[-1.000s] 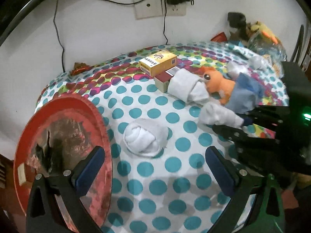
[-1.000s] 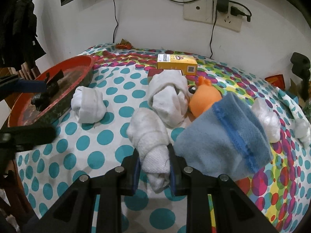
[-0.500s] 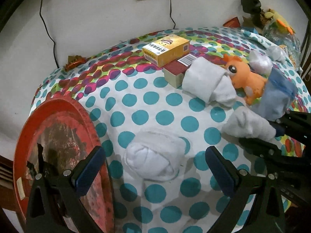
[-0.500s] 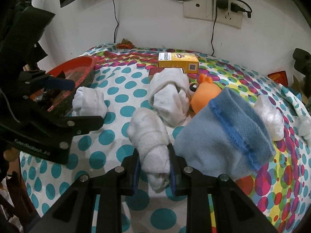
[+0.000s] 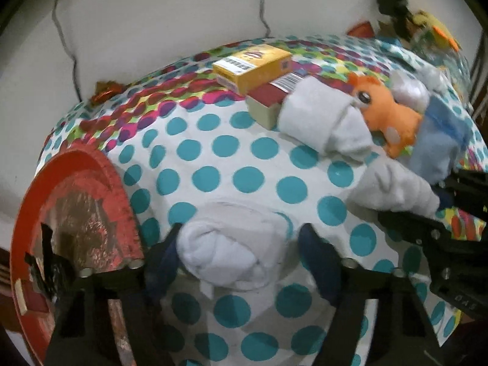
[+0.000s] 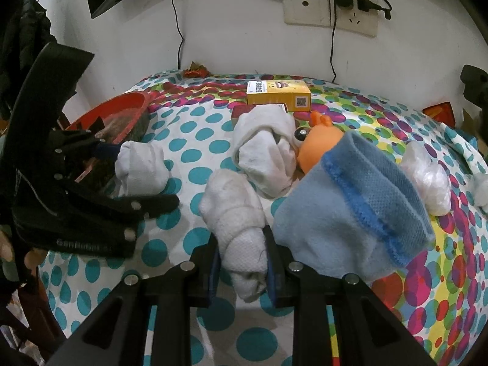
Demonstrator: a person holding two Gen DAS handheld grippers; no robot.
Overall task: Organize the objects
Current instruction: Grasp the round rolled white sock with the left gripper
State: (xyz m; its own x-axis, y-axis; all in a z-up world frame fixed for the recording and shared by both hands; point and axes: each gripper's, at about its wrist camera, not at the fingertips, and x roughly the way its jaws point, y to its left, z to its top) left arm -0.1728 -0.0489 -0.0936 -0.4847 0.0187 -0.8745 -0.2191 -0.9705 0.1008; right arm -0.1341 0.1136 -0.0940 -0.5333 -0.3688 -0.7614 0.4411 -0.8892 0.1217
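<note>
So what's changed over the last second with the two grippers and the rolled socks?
The left gripper has moved forward and down onto the white sock ball beside the red tray, its fingers now straddling it and narrower than before. The right gripper stays clamped on the rolled white sock; the box, plush toy and blue sock haven't moved.

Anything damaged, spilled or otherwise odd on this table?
Yes: the round red tray at the table's left edge has a badly worn inner surface, brown and patchy where its coating has flaked. Nothing looks spilled; the rolled white socks lie scattered.
</note>
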